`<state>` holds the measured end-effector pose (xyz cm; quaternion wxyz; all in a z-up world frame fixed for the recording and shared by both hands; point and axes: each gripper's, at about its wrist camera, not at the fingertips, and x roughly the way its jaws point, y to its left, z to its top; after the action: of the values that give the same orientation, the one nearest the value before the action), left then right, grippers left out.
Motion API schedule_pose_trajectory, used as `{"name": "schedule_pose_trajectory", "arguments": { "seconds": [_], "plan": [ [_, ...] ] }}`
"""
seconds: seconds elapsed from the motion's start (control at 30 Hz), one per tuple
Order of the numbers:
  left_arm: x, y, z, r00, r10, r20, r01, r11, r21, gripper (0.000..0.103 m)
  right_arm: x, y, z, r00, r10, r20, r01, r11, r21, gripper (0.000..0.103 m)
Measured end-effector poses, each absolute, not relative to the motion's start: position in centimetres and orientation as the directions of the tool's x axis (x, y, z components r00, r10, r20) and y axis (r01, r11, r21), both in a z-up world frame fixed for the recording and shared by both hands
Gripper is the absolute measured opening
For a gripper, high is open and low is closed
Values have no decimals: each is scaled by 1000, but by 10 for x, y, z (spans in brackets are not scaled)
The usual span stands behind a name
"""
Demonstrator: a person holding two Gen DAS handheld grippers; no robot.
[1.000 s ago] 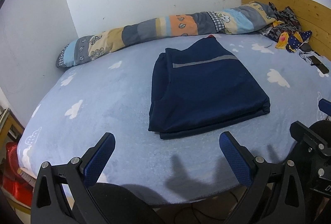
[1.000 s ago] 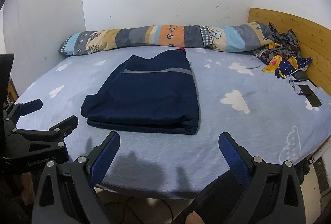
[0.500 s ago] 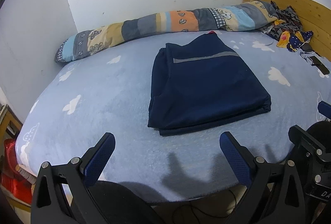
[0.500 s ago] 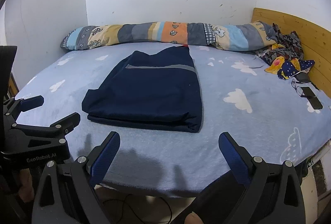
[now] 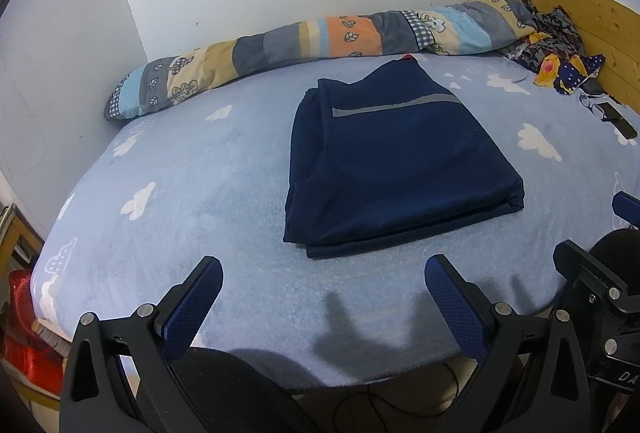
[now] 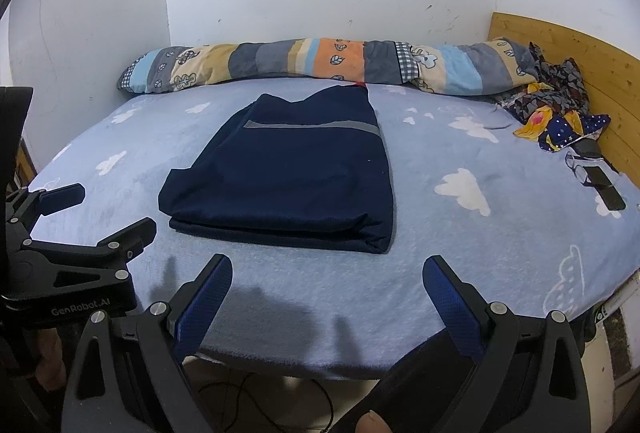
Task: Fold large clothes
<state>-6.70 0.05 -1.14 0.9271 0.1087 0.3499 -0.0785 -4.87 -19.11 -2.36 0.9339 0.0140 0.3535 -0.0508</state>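
Lying folded into a compact navy rectangle near the middle of the cloud-print bed: the garment, apparently finished. Compared with a second ago, drawing slightly back and rising, with nothing held. Left gripper and right gripper both hovering over the near bed edge, jaws spread wide and empty. Running with its long axis from the near edge toward the patchwork bolster, grey stripe at the far end.
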Motion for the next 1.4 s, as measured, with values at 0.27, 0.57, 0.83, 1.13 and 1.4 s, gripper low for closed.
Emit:
{"name": "schedule_pose_trajectory", "arguments": {
  "seconds": [0.27,0.57,0.83,1.13,1.4],
  "plan": [
    [-65,1,-12,738,-68,-672,218,966,141,102,-48,-190,-25,741,-83,-666,105,994,-7,98],
    [-62,1,-13,731,-62,-679,215,966,144,102,-45,-189,-28,736,-75,-673,104,995,3,98],
    [-59,0,-15,725,-57,-686,213,966,144,102,-45,-187,-28,733,-71,-676,107,994,11,98],
    [-59,-2,-16,723,-45,-690,209,965,156,102,-45,-187,-29,733,-67,-677,110,994,20,98],
    [-59,-1,-16,724,-38,-689,203,966,161,102,-46,-188,-27,735,-63,-675,117,992,36,98]
  ]
}}
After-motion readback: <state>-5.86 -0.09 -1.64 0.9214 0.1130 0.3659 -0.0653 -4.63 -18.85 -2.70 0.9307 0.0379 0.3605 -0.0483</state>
